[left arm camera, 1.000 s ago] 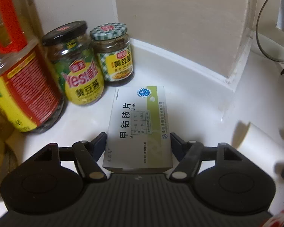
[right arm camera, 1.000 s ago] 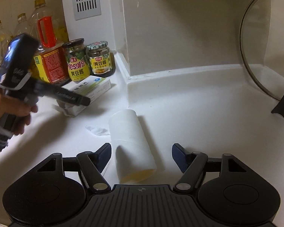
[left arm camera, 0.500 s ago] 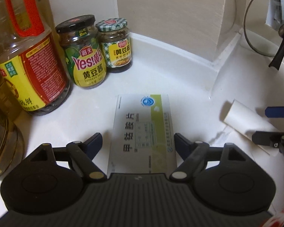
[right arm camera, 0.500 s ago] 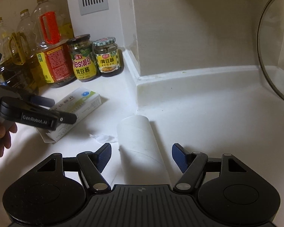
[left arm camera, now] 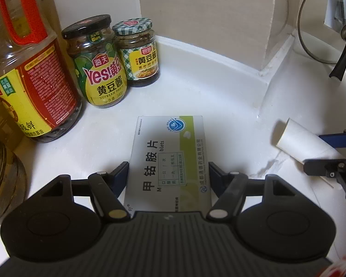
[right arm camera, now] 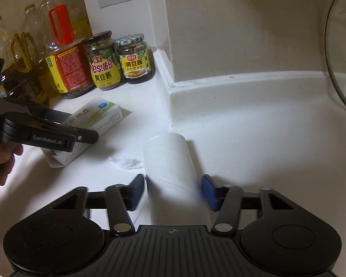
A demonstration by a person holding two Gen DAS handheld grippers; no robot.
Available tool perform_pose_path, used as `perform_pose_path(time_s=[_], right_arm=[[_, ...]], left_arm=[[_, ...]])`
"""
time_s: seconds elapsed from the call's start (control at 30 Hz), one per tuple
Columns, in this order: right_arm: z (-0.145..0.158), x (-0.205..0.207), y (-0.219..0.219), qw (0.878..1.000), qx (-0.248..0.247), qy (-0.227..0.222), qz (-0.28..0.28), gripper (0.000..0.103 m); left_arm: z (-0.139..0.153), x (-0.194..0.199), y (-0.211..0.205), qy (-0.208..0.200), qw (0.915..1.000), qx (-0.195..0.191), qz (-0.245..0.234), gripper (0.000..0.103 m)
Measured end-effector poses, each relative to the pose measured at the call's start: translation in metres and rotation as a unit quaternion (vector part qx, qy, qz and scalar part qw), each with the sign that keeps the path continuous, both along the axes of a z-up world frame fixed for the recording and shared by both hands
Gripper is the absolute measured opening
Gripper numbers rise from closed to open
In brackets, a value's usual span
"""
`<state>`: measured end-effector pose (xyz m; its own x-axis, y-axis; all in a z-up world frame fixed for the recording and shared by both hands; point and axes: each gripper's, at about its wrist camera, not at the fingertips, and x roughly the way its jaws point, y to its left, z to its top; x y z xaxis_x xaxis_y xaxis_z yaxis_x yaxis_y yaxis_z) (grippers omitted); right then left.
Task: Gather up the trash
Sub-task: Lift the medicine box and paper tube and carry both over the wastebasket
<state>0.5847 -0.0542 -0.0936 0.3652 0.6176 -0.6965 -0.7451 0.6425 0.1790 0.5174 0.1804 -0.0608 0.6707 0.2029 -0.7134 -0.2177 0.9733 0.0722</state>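
A white and green medicine box (left arm camera: 168,152) lies on the white counter (left arm camera: 196,97) between the fingers of my left gripper (left arm camera: 168,173). Its jaws are closing and both blue pads touch the box's long sides. From the right wrist view the left gripper (right arm camera: 80,127) reaches in from the left over the box (right arm camera: 99,115), whose near flap hangs open. A white cardboard tube (right arm camera: 170,161) lies lengthwise between the fingers of my right gripper (right arm camera: 173,189). Those jaws are closing, blurred, with the pads just at the tube's sides. The left wrist view shows the tube (left arm camera: 297,140) at the right.
Two sauce jars (left arm camera: 103,69) (left arm camera: 138,50) and large oil bottles (left arm camera: 32,80) stand in the back left corner. A wall pillar juts onto the counter (right arm camera: 173,46). A glass pot lid (right arm camera: 341,57) leans at the right. A small tissue scrap (right arm camera: 126,162) lies left of the tube.
My left gripper has drawn back from the jars with the box between its fingers. My right gripper's jaws have narrowed around the tube, which sits deeper between them.
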Motion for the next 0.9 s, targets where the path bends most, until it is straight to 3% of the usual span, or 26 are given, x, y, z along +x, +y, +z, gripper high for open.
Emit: perform_pose_path(time_s=[0.37, 0.7, 0.9], right_arm=[[0.007, -0.019, -0.021, 1.000, 0.005, 0.007, -0.019, 0.050], [0.022, -0.064, -0.068, 0.999, 0.029, 0.025, -0.015, 0.050], [0.029, -0.101, -0.099, 0.998, 0.043, 0.042, -0.025, 0.050]], left_arm=[[0.011, -0.047, -0.033, -0.014, 0.9998, -0.012, 0.006, 0.069], [0.011, -0.122, -0.096, -0.023, 0.9984, -0.038, 0.036, 0.069], [0.011, -0.163, -0.129, -0.026, 0.9982, -0.048, 0.024, 0.069]])
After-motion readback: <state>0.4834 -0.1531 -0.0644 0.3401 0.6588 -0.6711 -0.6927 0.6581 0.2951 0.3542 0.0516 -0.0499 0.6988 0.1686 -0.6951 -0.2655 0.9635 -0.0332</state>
